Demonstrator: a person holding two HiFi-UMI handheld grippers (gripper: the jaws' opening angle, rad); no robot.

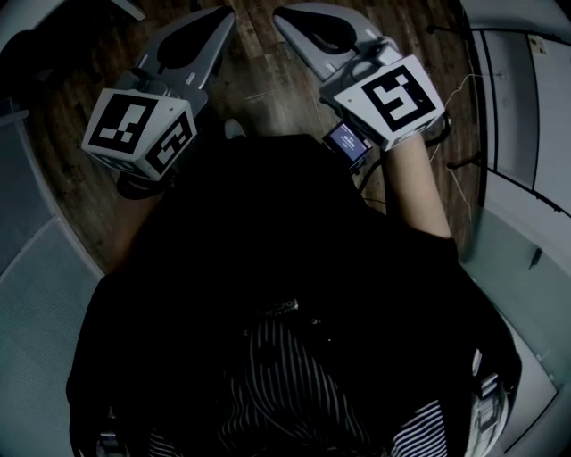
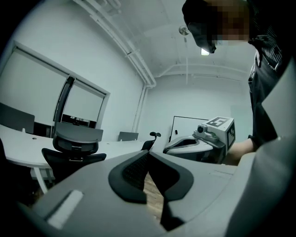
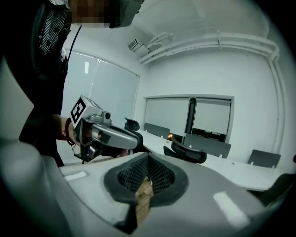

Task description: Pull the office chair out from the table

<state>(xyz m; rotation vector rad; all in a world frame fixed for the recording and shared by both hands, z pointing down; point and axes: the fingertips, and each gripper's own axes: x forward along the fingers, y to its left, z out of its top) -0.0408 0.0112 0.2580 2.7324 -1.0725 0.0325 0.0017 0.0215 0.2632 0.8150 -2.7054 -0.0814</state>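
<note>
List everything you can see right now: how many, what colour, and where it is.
Office chairs: at least two, black, at the table.
Table: one, white, long, ahead of both grippers.
Windows: two panes, pale blinds, on the wall behind the table.
Floor: dark wood planks, under the grippers.
Left gripper: one, grey, fingers shut, empty.
Right gripper: one, grey, fingers shut, empty.
Person's forearm: one, behind the right gripper.

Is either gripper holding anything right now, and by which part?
Nothing is held: the left gripper and the right gripper both have their jaws shut and empty, clear of the office chair.
</note>
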